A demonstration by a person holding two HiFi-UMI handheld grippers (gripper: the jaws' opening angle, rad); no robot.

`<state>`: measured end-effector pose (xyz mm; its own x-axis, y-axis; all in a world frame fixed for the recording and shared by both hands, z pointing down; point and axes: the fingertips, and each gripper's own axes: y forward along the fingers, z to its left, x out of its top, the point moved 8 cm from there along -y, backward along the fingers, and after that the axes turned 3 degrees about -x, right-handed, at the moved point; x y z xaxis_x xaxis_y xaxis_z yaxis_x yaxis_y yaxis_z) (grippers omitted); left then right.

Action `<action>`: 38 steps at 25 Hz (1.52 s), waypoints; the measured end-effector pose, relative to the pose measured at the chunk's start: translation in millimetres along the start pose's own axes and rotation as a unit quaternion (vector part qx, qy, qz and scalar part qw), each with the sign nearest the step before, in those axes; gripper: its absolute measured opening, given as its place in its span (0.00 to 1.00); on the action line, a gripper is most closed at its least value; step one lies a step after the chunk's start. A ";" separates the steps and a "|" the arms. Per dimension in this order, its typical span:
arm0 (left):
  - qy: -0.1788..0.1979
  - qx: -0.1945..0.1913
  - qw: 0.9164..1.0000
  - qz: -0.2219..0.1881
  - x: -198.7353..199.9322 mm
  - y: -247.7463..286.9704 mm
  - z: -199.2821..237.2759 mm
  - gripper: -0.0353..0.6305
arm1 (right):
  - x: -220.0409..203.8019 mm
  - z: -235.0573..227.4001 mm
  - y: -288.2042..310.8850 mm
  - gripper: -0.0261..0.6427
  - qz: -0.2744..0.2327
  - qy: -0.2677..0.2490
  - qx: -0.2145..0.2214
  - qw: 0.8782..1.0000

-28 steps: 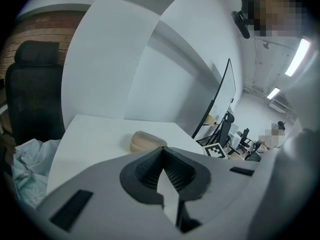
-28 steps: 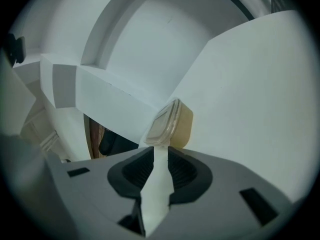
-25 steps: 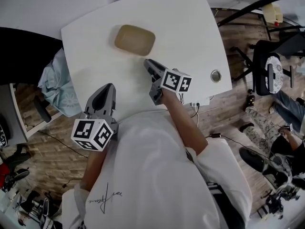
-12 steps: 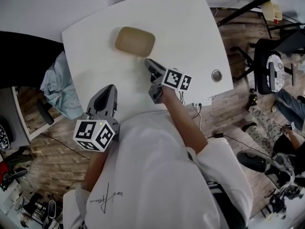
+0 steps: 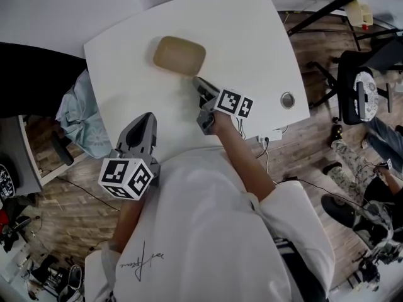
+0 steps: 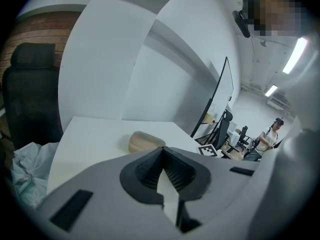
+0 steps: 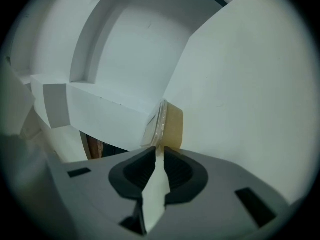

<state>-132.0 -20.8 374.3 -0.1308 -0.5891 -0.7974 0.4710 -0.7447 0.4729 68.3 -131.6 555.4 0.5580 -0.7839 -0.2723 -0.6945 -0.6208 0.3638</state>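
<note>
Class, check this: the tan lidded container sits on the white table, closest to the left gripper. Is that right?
No. The tan lidded container does sit on the white table, but the right gripper is closest to it; the left gripper is farther back. The head view shows this.

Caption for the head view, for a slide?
Right hand-held gripper beside a tan lidded box on a white table; left hand-held gripper hovers at the near edge.
</note>
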 end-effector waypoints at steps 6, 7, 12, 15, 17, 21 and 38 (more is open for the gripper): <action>-0.003 0.002 1.000 -0.004 -1.0 -1.9 0.1 0.06 | 0.8 1.5 0.3 0.09 0.000 0.000 0.013 1.000; -0.003 0.002 1.000 -0.005 -1.0 -2.1 0.0 0.06 | 0.8 1.9 0.5 0.09 0.000 0.001 0.014 1.000; -0.004 0.003 1.000 -0.009 -0.8 -3.3 0.6 0.06 | -0.3 3.3 0.6 0.08 0.003 0.006 0.018 1.000; -0.004 0.001 1.000 -0.011 -1.2 -4.6 -0.4 0.06 | -0.6 4.4 -1.4 0.08 0.004 0.007 0.019 1.000; -0.003 0.000 1.000 -0.011 -1.2 -4.8 -1.8 0.06 | 0.2 4.5 -3.2 0.07 0.004 0.008 0.020 1.000; -0.004 0.001 1.000 -0.015 -1.3 -6.2 -1.0 0.06 | 1.1 4.6 -5.1 0.07 0.004 0.012 0.021 1.000; -0.015 -0.001 1.000 -0.021 -2.2 -7.2 1.6 0.06 | 1.2 14.4 -7.2 0.06 0.000 0.042 0.050 0.998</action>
<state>-136.5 -14.6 373.3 -0.1755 -0.5670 -0.8048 0.4658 -0.7680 0.4395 67.4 -128.2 539.6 0.5912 -0.7826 -0.1952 -0.7337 -0.6223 0.2729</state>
